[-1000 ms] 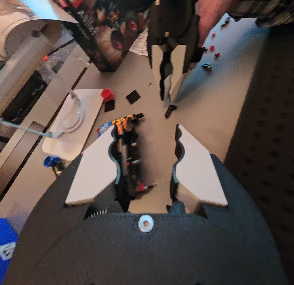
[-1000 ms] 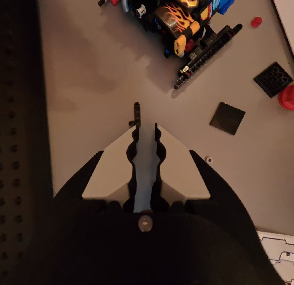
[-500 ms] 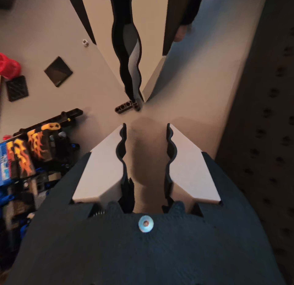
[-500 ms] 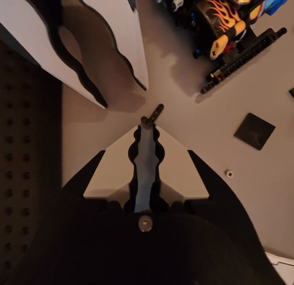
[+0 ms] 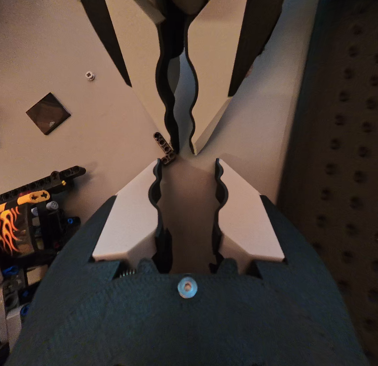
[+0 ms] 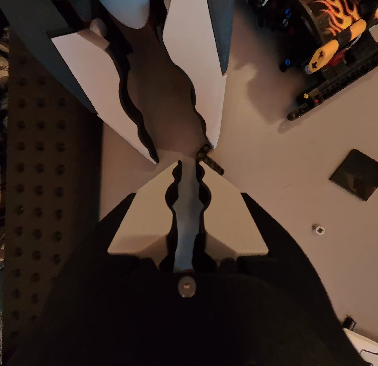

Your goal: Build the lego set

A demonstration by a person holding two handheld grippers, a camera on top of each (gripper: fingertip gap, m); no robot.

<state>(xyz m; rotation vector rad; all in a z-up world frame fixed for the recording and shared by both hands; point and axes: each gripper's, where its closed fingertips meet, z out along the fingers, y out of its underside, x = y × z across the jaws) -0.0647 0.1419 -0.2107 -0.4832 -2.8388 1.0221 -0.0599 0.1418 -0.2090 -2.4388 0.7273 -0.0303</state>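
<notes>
Probably light, stiff and slippery, the small L-shaped beam [image 5: 164,149] lies flat on the tabletop [image 5: 102,119]; its long arm offers the best hold. Left gripper [image 5: 187,162] fingers gape empty beside it, while the right gripper [image 6: 189,163] is nearly closed, empty.

Grey table [image 5: 255,121] — on it an L-shaped beam [image 5: 163,146], a black tile [image 5: 48,113], a small white bush [image 5: 90,75] and the flame-decorated model [image 5: 22,223] — all apart.
</notes>
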